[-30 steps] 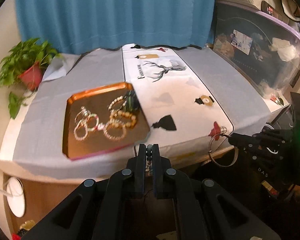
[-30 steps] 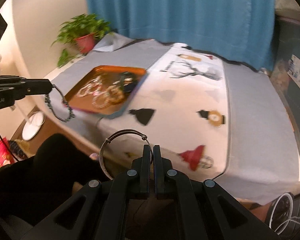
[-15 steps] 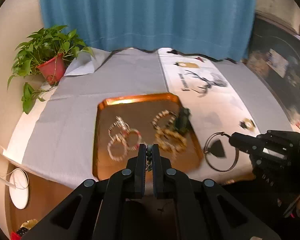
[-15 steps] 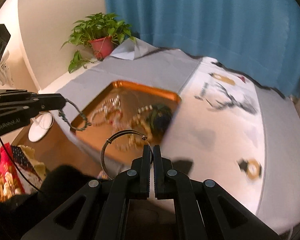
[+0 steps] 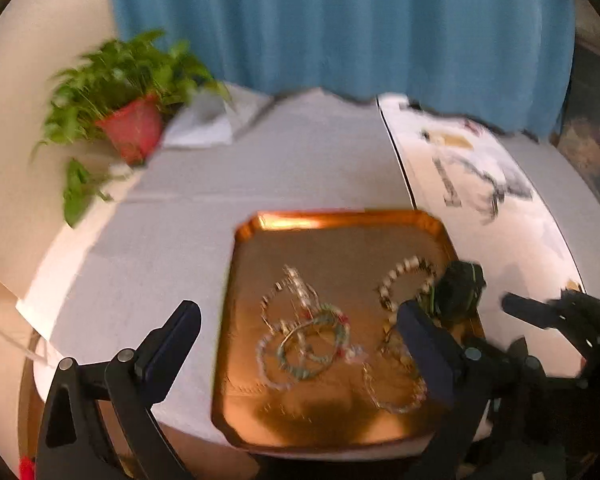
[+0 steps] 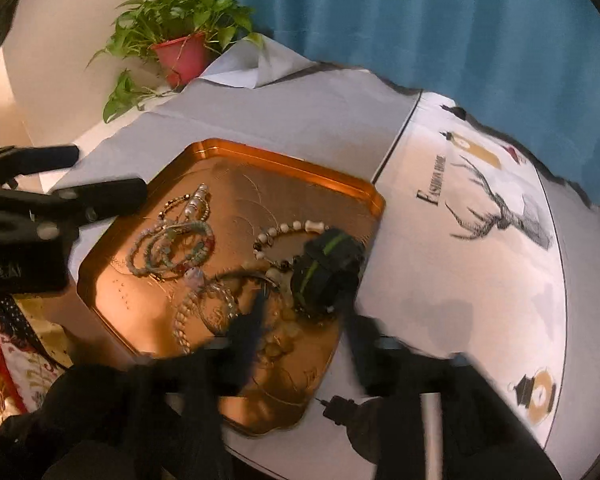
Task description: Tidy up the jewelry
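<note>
Left tongs [image 5: 300, 350] spread wide, empty, over the near half of the copper tray [image 5: 340, 224] on the table [image 5: 204, 216]. Beaded bracelets [image 5: 312, 344] lie in the tray between their tips. Right tongs [image 6: 300, 336] also parted, empty, blurred, straddling the dark green-striped bundle [image 6: 324, 268] at the tray's right edge.
</note>
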The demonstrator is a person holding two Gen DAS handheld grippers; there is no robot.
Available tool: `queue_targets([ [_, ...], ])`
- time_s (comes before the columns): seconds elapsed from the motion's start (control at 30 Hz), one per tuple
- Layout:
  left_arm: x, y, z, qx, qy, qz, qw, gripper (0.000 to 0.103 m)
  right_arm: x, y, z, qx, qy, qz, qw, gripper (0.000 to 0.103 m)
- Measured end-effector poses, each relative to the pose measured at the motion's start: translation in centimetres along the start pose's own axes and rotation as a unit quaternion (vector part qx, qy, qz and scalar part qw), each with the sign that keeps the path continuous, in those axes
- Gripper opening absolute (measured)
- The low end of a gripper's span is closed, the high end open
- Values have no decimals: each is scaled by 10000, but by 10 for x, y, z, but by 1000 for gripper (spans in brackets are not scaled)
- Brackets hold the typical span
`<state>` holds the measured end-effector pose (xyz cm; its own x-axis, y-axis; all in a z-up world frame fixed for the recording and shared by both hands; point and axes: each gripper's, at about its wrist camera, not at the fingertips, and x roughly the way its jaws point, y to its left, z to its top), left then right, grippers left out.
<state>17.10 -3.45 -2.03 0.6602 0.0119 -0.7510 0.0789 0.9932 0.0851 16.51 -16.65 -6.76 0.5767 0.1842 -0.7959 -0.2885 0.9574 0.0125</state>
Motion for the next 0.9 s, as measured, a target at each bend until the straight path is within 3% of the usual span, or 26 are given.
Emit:
queue_targets([
  [0.5,-27,0,-37,-192,276,-15,9994,98,-40,14,-28,100,-54,-127,9999,80],
  [0.9,-54,1,-50,-225,170,-34,9996,98,-61,28,-44,45,-44,-248,9997,81],
])
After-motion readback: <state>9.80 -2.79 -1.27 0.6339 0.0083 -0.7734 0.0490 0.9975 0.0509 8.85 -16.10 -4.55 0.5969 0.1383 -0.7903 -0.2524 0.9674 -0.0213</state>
